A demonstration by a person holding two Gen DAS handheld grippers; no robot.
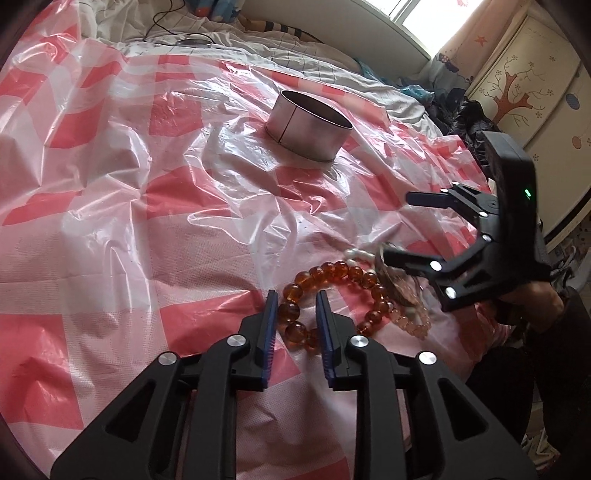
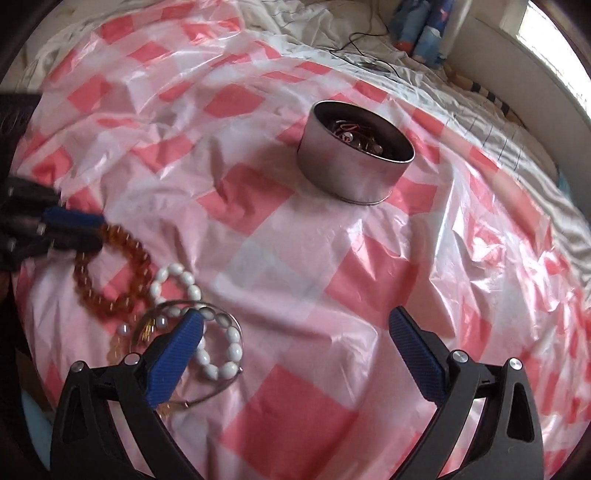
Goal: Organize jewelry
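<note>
Bed under crinkled pink-and-white checked plastic sheet; rumpled white bedding beyond. Bright daylit window behind. Cream cabinet with painted tree at right.

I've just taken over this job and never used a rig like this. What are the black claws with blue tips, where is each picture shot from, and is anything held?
They are hand-held two-finger grippers, each with a camera looking along its fingers. The left view shows the left gripper straddling an amber bead bracelet without pressing it. The right gripper is wide open and empty, over a white bead bracelet and a thin metal bangle. A pale pink bracelet lies beside them. Everything rests on a pink checked plastic sheet, with a round metal tin already holding jewelry.
</note>
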